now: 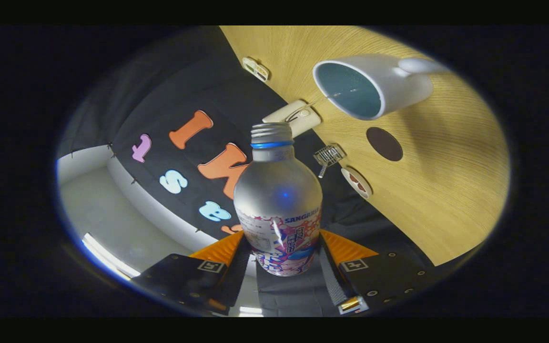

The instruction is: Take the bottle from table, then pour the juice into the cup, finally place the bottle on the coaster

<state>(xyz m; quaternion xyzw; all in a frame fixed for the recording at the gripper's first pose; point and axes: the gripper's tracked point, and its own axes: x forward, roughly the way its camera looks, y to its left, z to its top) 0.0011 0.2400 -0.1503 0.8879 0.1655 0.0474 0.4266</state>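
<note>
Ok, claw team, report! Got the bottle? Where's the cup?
Claw shut on bottle, cap on. Cup beyond, on table; coaster beside it. Nothing blocking.

Place: I'm working a recording booth, not a home.
Evidence: black cloth wall [169, 95], wood-grain table [446, 190], ceiling light strip [107, 257].

The bottle [278, 200], centre of the frame, is frosted silver with a blue ring under its silver threaded neck and a white, pink and blue printed label low on its body. Upper right, the mug [374, 85] is white outside and teal-blue inside. The bench [446, 166] is pale yellow wood grain. Below the mug, the round coaster [384, 144] is dark brown.
</note>
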